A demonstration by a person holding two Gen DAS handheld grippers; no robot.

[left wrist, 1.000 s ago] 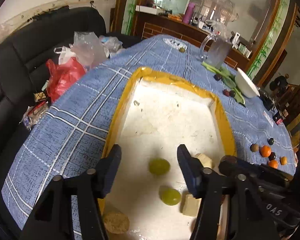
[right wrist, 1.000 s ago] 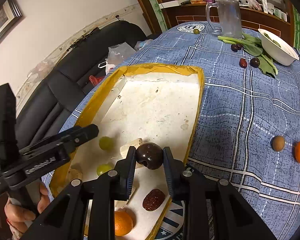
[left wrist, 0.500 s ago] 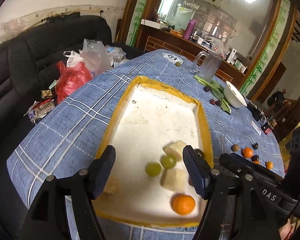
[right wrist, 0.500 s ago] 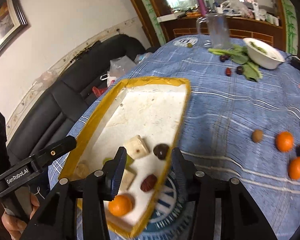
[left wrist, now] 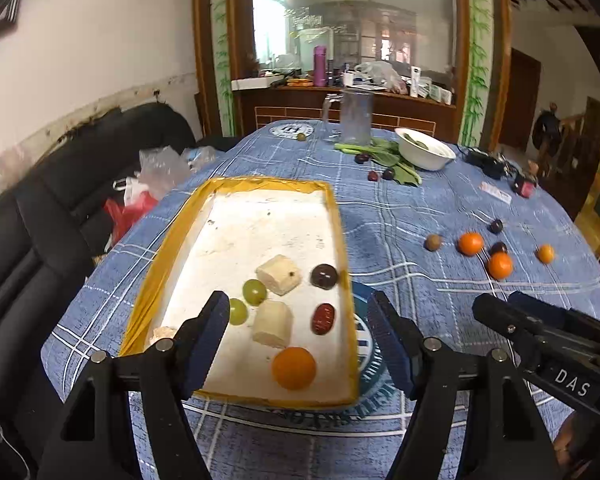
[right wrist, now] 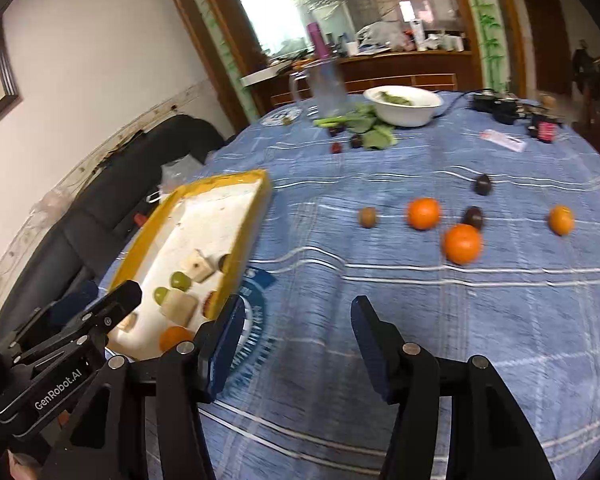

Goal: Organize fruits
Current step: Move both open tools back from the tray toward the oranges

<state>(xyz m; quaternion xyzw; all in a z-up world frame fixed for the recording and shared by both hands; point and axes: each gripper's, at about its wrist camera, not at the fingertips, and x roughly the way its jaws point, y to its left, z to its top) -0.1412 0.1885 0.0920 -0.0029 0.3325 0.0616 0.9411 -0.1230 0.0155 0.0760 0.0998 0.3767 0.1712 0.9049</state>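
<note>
A yellow-rimmed white tray point(left wrist: 168, 256) lies on the blue checked tablecloth. In it are two green grapes point(left wrist: 254, 291), two pale fruit chunks point(left wrist: 278, 274), a dark plum point(left wrist: 324, 276), a red date point(left wrist: 323, 318) and an orange point(left wrist: 293, 368). My left gripper point(left wrist: 300, 340) is open and empty, above the tray's near end. My right gripper point(right wrist: 296, 344) is open and empty over bare cloth right of the tray point(right wrist: 256, 216). Loose oranges point(right wrist: 423, 213), dark plums point(right wrist: 473, 217) and a brown kiwi point(right wrist: 368, 217) lie on the cloth further right.
A white bowl point(right wrist: 404, 105), green leaves point(right wrist: 372, 128), a glass jug point(right wrist: 327, 88) and small dark fruits stand at the table's far end. A black sofa with plastic bags point(left wrist: 156, 168) is left of the table. Black devices and cables point(right wrist: 500, 107) lie far right.
My right gripper let go of the dark plum in the tray, opened wide and swung right over the cloth. My left gripper pulled back and up from the tray.
</note>
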